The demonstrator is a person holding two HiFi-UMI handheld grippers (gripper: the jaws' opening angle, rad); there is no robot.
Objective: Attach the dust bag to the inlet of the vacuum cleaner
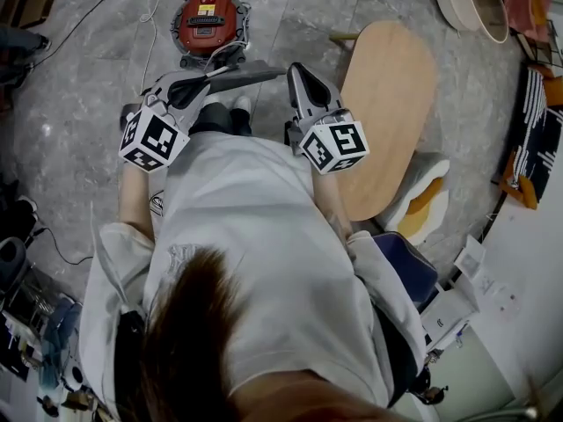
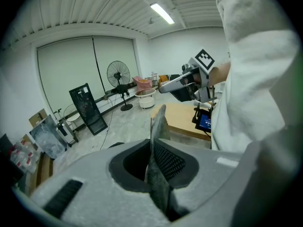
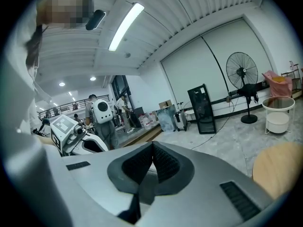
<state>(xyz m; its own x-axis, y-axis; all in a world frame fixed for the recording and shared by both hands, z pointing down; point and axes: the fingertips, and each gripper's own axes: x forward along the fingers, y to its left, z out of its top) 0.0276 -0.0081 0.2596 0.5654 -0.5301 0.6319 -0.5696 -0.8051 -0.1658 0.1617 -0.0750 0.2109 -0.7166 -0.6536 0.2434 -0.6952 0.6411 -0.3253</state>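
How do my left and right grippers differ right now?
The left gripper clamps the grey dust bag; the right gripper holds nothing. Left gripper's pads sit slightly parted by it; right gripper's pads meet. Both are held out in front of the person.

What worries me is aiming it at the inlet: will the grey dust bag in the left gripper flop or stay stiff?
Probably stiff: the dust bag juts past the left gripper without drooping. Likely light, since a thin edge pinch carries it.
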